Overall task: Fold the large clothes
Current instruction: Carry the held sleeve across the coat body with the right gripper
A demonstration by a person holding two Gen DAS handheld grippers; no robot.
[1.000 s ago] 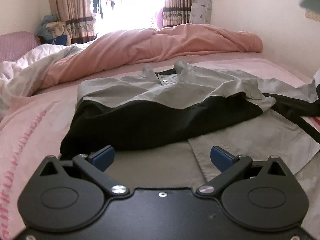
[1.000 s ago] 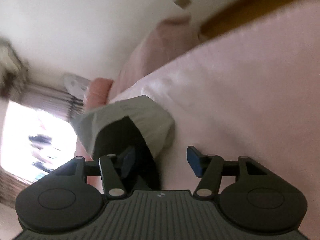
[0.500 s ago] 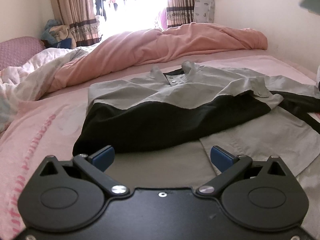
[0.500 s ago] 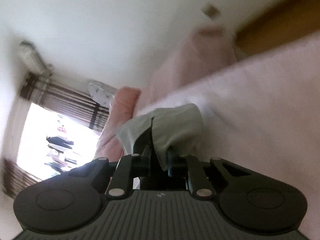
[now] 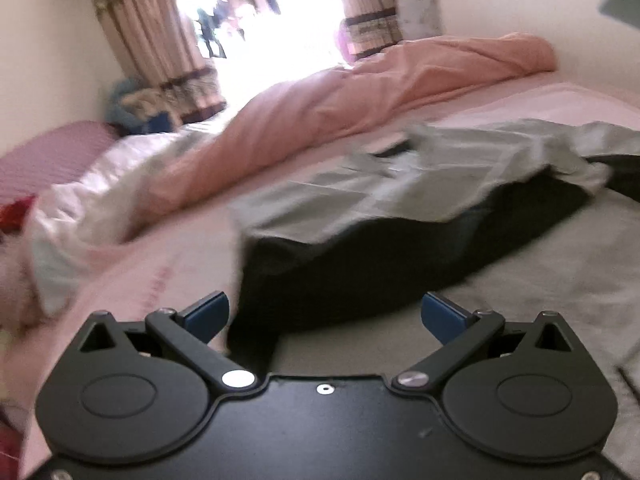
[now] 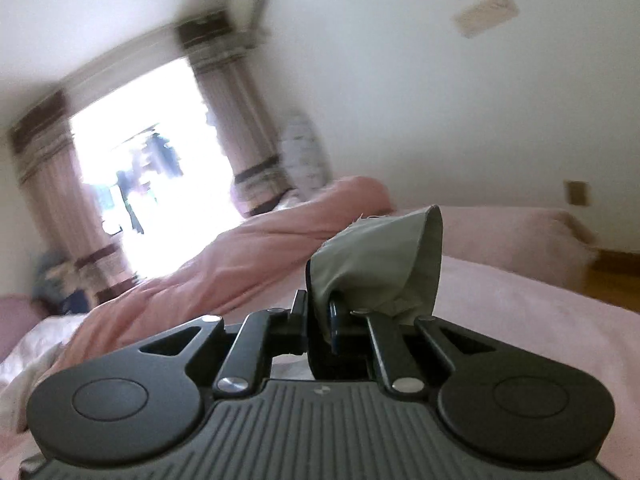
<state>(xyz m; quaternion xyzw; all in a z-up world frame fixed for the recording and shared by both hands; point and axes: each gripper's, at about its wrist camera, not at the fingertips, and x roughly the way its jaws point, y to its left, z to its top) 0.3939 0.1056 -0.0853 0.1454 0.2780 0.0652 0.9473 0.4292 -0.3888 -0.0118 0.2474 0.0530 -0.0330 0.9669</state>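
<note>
A grey and black jacket (image 5: pixel 420 220) lies spread on the pink bed sheet (image 5: pixel 168 264) in the left wrist view, its black band across the middle. My left gripper (image 5: pixel 325 314) is open and empty, low over the jacket's near left corner. My right gripper (image 6: pixel 330 316) is shut on a grey sleeve end of the jacket (image 6: pixel 380 256), which stands up folded above the jaws, lifted off the sheet.
A bunched pink duvet (image 5: pixel 360 92) and a white quilt (image 5: pixel 104 184) lie across the far side of the bed. A bright window with brown curtains (image 5: pixel 160 40) is behind. A wall (image 6: pixel 460 100) runs along the right of the bed.
My right gripper closed on the sleeve end and lifted and swung it up towards level. My left gripper shifted left along the jacket's near edge; the jacket's right side has been pulled up.
</note>
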